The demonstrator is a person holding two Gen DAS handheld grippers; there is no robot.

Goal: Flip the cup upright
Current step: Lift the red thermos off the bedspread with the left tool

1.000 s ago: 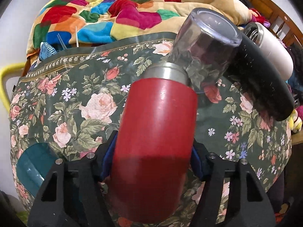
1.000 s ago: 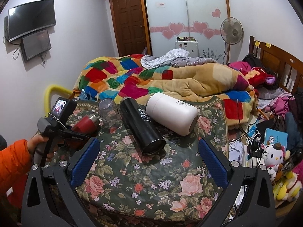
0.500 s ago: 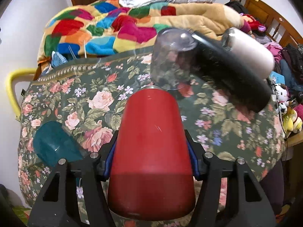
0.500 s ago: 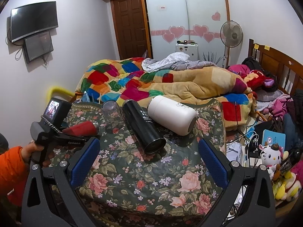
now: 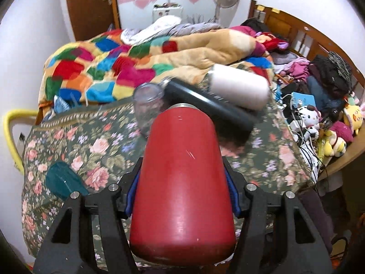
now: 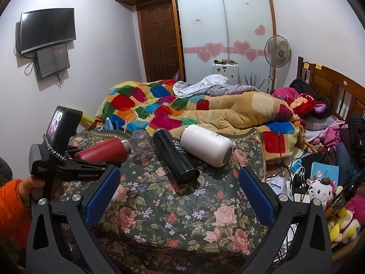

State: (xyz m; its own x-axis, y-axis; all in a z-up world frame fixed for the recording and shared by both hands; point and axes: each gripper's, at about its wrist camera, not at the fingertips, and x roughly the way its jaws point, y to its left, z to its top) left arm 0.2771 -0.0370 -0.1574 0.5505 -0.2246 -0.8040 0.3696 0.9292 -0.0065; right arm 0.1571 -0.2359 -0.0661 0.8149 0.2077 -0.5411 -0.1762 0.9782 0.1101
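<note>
So compared to a second ago, my left tool point(image 5: 182, 196) has tipped the red cup point(image 5: 182, 182) back: before, it pointed down toward the bench point(image 5: 91, 141) with the clear glass looming right over its silver end, and now it lies roughly level, silver rim aimed out at the bed point(image 5: 159, 54). More of the room shows behind it than before. From the right wrist view the red cup point(image 6: 103, 151) sits sideways in the air above the bench point(image 6: 182, 217), clamped by the left tool point(image 6: 91, 164), whose blue pads point(image 5: 132, 194) press on both sides of the body.

My right tool point(image 6: 178, 196) is spread wide with nothing between its pads, same as a second ago, hanging back over the near edge of the bench.

Containers ahead of the left tool: the clear glass point(image 5: 148, 109) stands mouth-down just past the cup's rim, nothing visible inside. The black flask point(image 5: 205, 107) lies on its side right beside it, open end toward my right tool, looks dark inside. The white tumbler point(image 5: 239, 89) lies on its side touching the flask.
</note>
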